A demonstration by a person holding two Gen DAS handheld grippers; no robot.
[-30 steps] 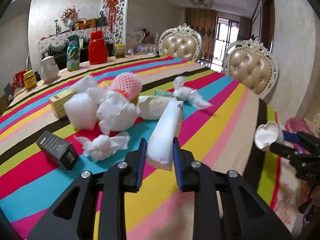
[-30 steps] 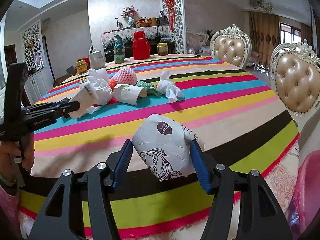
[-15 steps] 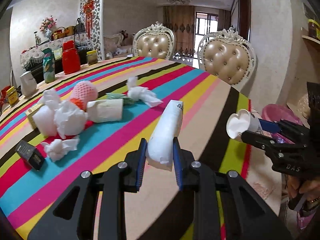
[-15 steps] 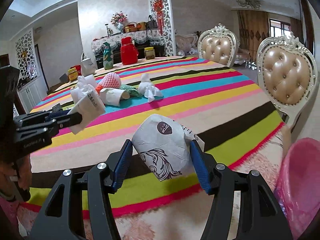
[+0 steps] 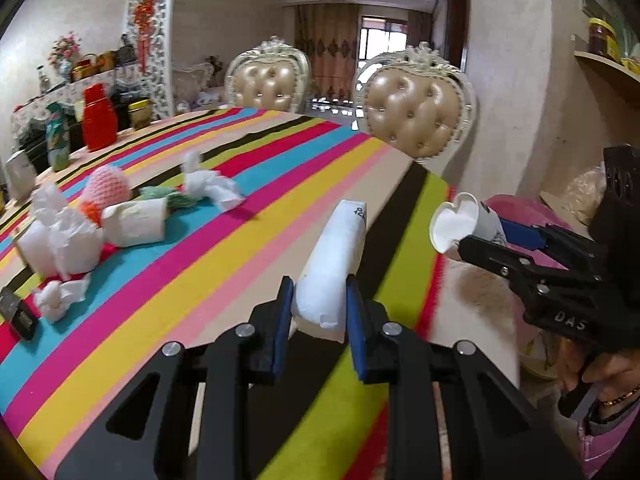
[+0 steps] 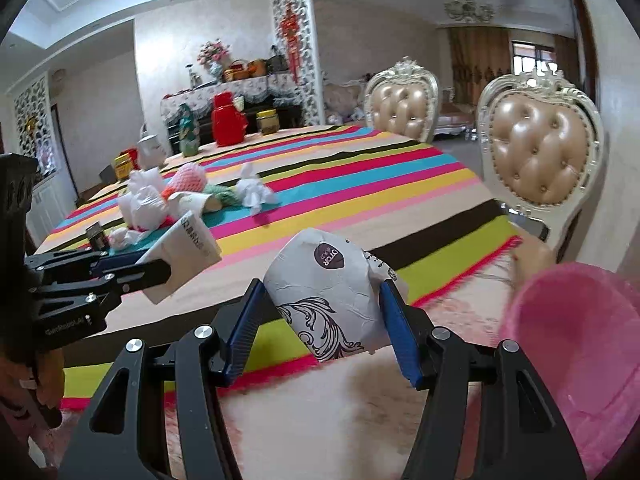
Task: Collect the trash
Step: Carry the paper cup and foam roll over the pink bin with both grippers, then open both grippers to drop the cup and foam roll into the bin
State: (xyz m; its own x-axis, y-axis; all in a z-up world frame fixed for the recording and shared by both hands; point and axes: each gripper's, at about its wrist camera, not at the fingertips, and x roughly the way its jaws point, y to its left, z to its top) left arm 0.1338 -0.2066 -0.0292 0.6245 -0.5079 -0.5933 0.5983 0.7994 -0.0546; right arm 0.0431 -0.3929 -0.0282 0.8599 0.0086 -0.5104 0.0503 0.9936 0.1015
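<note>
The left gripper (image 5: 318, 312) is clamped tight on a flattened white paper cup (image 5: 334, 268), squeezed narrow so it cannot slip while it is carried above the table's edge. The right gripper (image 6: 322, 328) stands about half open, yet its blue pads press both sides of a crumpled printed paper cup (image 6: 326, 292); the wider stance simply suits the bulkier cup. Both pieces hang in the air clear of the striped tablecloth (image 5: 224, 240), near the table's edge. Just beside the right gripper, low at the right, sits a pink bin (image 6: 576, 360), likely where both cups are meant to go. More rubbish waits on the cloth: crumpled tissues (image 5: 60, 298), another paper cup (image 5: 136, 226) and a pink foam net (image 5: 108, 184), well apart from both grippers.
</note>
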